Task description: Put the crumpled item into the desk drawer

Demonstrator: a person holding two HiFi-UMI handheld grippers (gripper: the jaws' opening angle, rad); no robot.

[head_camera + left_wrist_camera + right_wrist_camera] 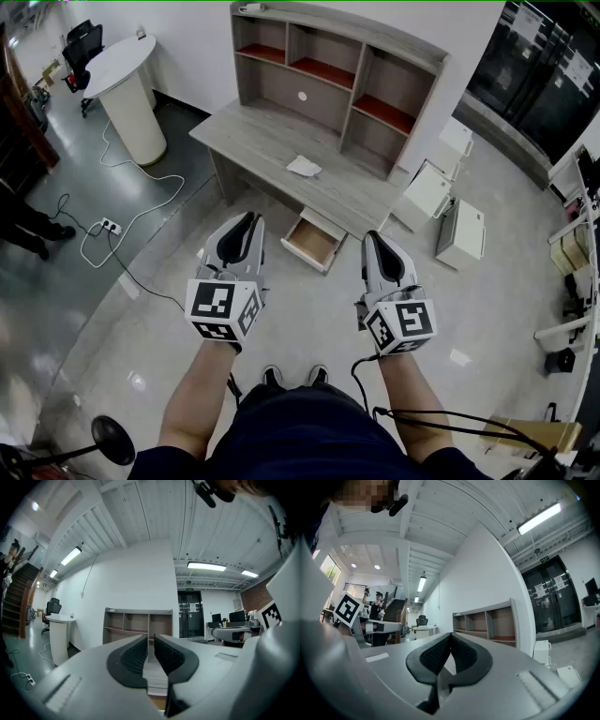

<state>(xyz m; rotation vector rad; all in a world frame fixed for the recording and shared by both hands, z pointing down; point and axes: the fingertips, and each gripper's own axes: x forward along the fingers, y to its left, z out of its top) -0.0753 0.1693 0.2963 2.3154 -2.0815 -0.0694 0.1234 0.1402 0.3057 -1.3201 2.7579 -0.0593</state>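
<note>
The crumpled white item (303,167) lies on the grey desk (253,131), in front of its shelf unit (342,66). Below the desk's front edge a drawer (314,241) stands pulled out, with nothing visible inside. I hold both grippers level in the air, short of the desk. My left gripper (251,217) is left of the drawer; in the left gripper view its jaws (151,639) stand a narrow slit apart with nothing between them. My right gripper (372,236) is right of the drawer, and the right gripper view shows its (450,637) pads touching, holding nothing.
A round white table (122,70) and a black chair (80,42) stand far left. A cable with a power strip (110,226) trails over the floor. White cabinets (459,232) sit right of the desk. A person's legs (23,225) show at the left edge.
</note>
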